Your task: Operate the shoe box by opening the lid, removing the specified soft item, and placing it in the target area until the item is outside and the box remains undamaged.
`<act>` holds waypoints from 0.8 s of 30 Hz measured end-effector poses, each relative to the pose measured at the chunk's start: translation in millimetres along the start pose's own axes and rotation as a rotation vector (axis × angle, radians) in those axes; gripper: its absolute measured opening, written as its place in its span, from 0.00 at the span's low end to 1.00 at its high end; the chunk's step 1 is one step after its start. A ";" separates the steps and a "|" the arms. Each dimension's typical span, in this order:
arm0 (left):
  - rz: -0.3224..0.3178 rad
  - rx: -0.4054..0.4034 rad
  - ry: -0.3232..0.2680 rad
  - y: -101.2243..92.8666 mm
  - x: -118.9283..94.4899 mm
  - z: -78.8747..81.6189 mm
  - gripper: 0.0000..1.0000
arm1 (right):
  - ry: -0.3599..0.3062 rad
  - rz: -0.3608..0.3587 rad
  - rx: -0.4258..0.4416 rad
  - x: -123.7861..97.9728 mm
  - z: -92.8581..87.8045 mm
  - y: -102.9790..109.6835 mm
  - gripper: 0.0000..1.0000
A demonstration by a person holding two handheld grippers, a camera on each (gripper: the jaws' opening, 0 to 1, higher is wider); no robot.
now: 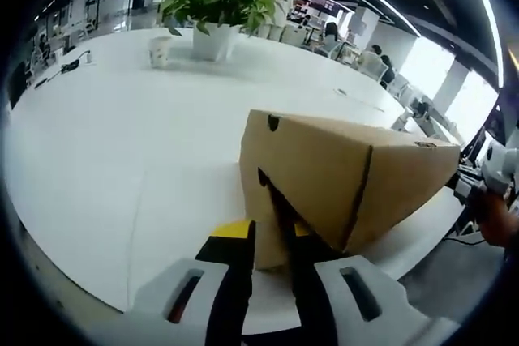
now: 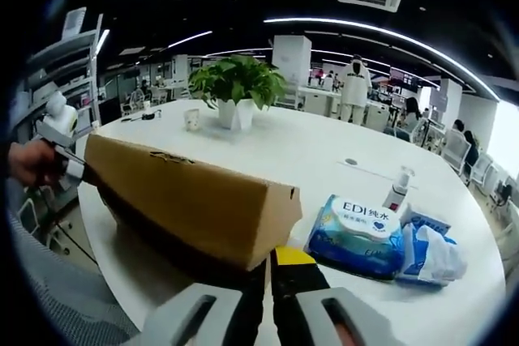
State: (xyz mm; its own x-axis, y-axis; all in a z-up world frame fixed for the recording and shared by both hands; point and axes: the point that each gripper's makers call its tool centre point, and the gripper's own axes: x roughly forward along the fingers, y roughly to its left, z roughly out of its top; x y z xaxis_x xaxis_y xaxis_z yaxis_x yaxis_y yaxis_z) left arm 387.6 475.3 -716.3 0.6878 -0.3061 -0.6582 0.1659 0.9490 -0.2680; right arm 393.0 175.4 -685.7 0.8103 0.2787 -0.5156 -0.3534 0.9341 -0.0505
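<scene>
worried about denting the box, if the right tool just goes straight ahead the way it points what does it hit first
Most likely the shoe box. The right tool points at its near lower corner, already at or almost touching the cardboard; depth is hard to judge. The wet wipes pack lies off to the side.

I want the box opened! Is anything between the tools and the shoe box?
No. Both tools are right at the shoe box: the left tool at one end, the right tool at the other end's bottom edge. The wipes pack lies off to the side.
</scene>
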 end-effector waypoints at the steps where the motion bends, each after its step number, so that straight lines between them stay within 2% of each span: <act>1: 0.000 0.002 -0.003 0.0 -1.2 0.3 0.16 | 0.002 0.003 0.003 0.0 -0.5 0.3 0.00; 7: 0.009 0.008 -0.028 2.9 -7.7 4.1 0.15 | 0.011 0.007 0.000 -1.8 -5.8 0.9 0.00; 24: 0.036 0.050 -0.058 4.2 -22.8 0.9 0.15 | 0.032 0.015 0.005 -5.8 -14.5 -2.0 0.00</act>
State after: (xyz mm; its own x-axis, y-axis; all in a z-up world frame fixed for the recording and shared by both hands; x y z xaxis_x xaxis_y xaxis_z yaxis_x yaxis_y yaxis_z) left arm 373.3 486.3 -701.8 0.7333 -0.2682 -0.6247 0.1743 0.9624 -0.2086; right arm 382.3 168.6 -695.0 0.7891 0.2857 -0.5438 -0.3633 0.9309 -0.0381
